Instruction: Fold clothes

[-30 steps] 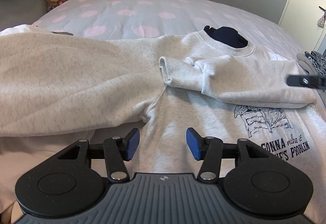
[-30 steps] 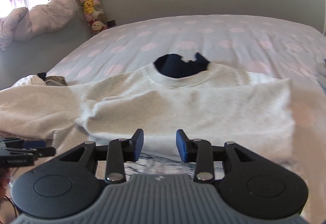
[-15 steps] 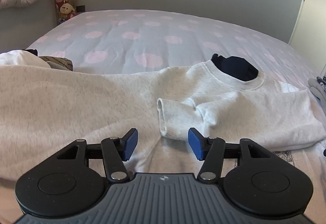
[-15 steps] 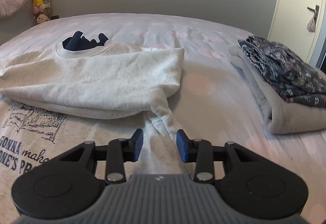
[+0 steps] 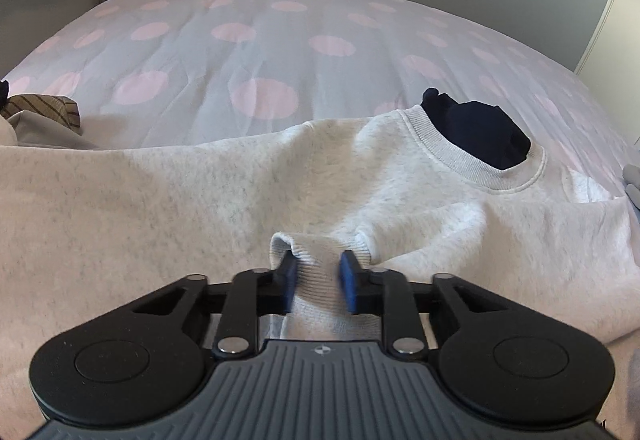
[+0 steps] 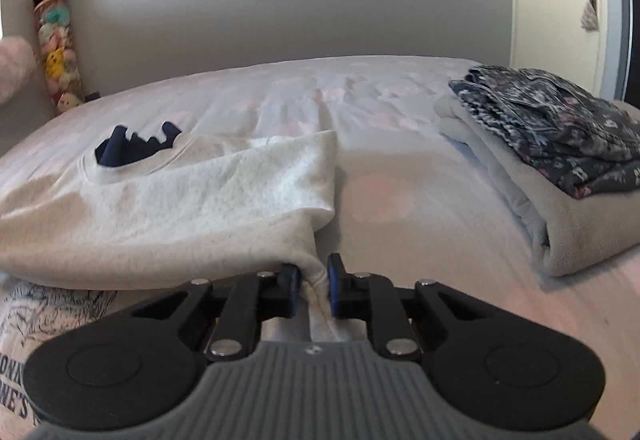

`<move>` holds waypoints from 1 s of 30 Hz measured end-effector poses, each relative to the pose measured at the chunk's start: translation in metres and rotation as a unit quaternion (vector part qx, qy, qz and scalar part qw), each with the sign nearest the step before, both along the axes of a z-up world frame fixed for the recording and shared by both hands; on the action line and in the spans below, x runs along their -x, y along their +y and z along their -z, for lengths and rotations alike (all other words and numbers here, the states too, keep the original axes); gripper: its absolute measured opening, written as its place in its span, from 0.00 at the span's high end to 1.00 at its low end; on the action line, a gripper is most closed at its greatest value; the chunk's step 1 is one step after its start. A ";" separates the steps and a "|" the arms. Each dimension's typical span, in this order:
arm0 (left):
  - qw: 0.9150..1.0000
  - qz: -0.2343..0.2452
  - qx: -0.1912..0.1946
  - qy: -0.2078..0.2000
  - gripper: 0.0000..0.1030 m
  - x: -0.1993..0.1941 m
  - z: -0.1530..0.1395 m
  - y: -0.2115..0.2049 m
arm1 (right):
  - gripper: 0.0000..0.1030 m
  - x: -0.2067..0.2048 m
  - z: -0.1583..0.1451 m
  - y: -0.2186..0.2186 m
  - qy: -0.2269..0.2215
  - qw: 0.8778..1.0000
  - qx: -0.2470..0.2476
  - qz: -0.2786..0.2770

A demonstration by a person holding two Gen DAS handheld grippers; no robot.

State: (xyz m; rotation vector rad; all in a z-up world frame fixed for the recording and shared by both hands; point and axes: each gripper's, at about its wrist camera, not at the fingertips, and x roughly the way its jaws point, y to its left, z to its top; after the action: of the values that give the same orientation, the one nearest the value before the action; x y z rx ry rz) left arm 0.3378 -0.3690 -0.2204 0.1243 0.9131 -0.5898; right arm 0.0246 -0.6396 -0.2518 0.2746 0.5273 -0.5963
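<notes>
Light grey sweatshirt (image 5: 200,207) lies spread on bed (image 5: 248,39) with pink-dotted cover, collar (image 5: 476,163) toward the far side, a dark navy garment (image 5: 480,127) showing through the neck opening

Left gripper (image 5: 318,282) low over the sweatshirt, its 2 blue pads on either side of the ribbed sleeve cuff (image 5: 316,272); jaws narrowed on the cuff and fabric fills the gap, looks clamped. The sleeve is folded across the chest, cuff end pointing at the camera

Right gripper (image 6: 313,286) at the right side of the sweatshirt (image 6: 180,211), pads close together with a ridge of grey fabric pinched between them, just below the folded sleeve edge; narrow, holding sweatshirt fabric. Black print with lettering (image 6: 24,324) visible on the sweatshirt front at lower left of the right wrist view, partly cut off

Near the right edge of bed (image 6: 260,95) sits a folded stack (image 6: 568,175): beige fleece piece underneath, dark floral piece on top, well apart from the sweatshirt

Left side of the left wrist view: a striped brown cloth (image 5: 40,107) on the bed beyond the sweatshirt. Plush toys (image 6: 56,39) stacked in the far corner, door (image 6: 560,3) at right with something hanging on its handle
</notes>
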 end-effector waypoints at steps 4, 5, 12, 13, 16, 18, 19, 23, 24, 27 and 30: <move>0.999 0.013 -0.029 -0.013 0.96 0.006 0.001 -0.010 | 0.86 0.005 0.016 -0.018 0.009 0.996 -0.088 0.032; 0.999 0.013 -0.036 -0.016 0.96 0.007 0.003 -0.012 | 0.86 0.006 0.017 -0.018 0.011 0.995 -0.089 0.032; 0.996 0.020 -0.085 -0.035 0.96 0.010 0.013 -0.019 | 0.86 0.009 0.023 -0.017 0.020 0.995 -0.097 0.029; 0.995 0.020 -0.092 -0.037 0.96 0.010 0.014 -0.020 | 0.86 0.010 0.023 -0.018 0.022 0.995 -0.095 0.029; 0.992 0.023 -0.113 -0.045 0.96 0.012 0.018 -0.023 | 0.85 0.018 0.022 -0.016 0.024 0.995 -0.091 0.027; 0.992 0.023 -0.114 -0.045 0.91 0.013 0.015 -0.020 | 0.79 0.023 0.020 -0.014 0.025 0.995 -0.091 0.030; 0.992 0.022 -0.114 -0.049 0.89 0.014 0.010 -0.016 | 0.78 0.026 0.019 -0.013 0.027 0.995 -0.090 0.032; 0.989 0.018 -0.128 -0.073 0.85 0.025 -0.017 0.012 | 0.75 0.039 0.011 -0.004 0.033 0.994 -0.086 0.058; 0.988 0.017 -0.132 -0.078 0.85 0.028 -0.026 0.023 | 0.72 0.040 0.009 -0.001 0.037 0.994 -0.076 0.063; 0.987 -0.001 -0.139 -0.083 0.84 0.035 -0.054 0.067 | 0.71 0.043 0.002 0.009 0.035 0.996 -0.053 0.064; 0.984 -0.043 -0.146 -0.096 0.79 0.037 -0.086 0.123 | 0.61 0.045 -0.007 0.023 0.022 0.998 -0.034 0.051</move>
State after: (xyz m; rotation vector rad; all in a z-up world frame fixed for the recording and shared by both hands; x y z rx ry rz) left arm 0.3008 -0.2460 -0.1343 0.3971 0.8092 -0.3542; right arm -0.0205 -0.6162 -0.2444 0.3557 0.5803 -0.6854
